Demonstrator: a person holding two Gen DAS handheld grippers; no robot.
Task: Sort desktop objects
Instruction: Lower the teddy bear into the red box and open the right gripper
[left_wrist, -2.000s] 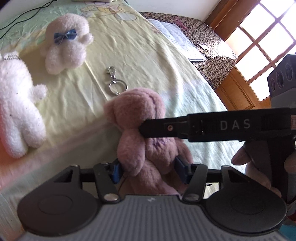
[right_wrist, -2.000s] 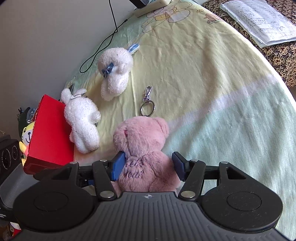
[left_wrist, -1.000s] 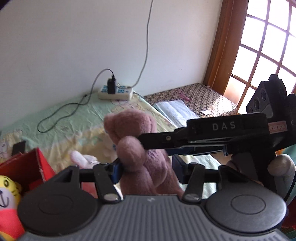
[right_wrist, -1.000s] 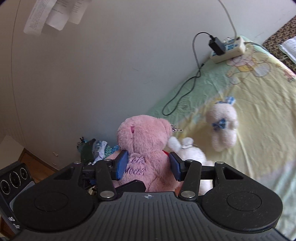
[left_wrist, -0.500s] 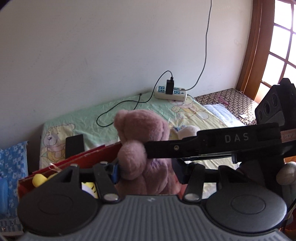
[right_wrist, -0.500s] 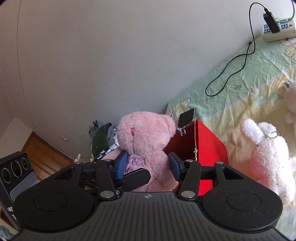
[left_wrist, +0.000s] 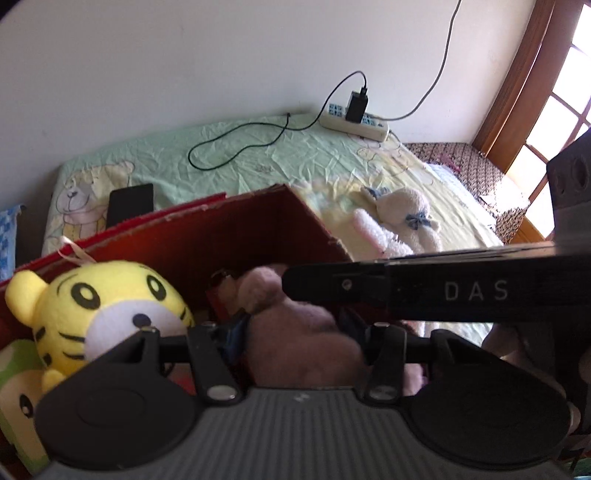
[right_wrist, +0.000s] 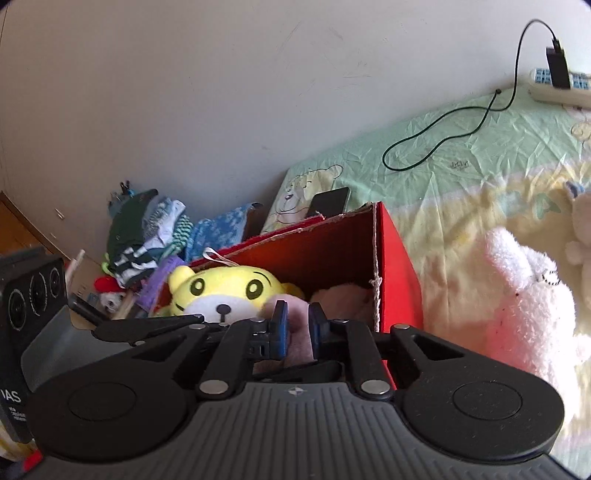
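Plush toys: four counted — one pink bear (left_wrist: 295, 332), one yellow tiger (right_wrist: 225, 291), one white fluffy toy (right_wrist: 524, 306), one cream toy with a blue bow (left_wrist: 410, 214).
Pink bear: down inside the red box (right_wrist: 399, 258), beside the yellow tiger, with both claws on it.
Left claw (left_wrist: 299, 332): closed on the bear's body, pads pressing its sides.
Right claw (right_wrist: 295, 328): narrow, pinching a fold of the bear's pink fur.
White and cream toys: lying on the bed just beside the box, outside it.
Surface: a bed with a pale green and yellow cartoon bear sheet (right_wrist: 461, 155), wrinkled.
Room: plain white wall behind; wooden-framed window (left_wrist: 546, 96) at the right of the left wrist view.
Others: one power strip (left_wrist: 354, 123) with a charger and a black cable looped on the sheet; one dark phone (right_wrist: 328, 201) behind the box; a heap of folded clothes (right_wrist: 147, 229) past the bed's end.
In the way: the right claw's black finger crosses the left wrist view over the bear.
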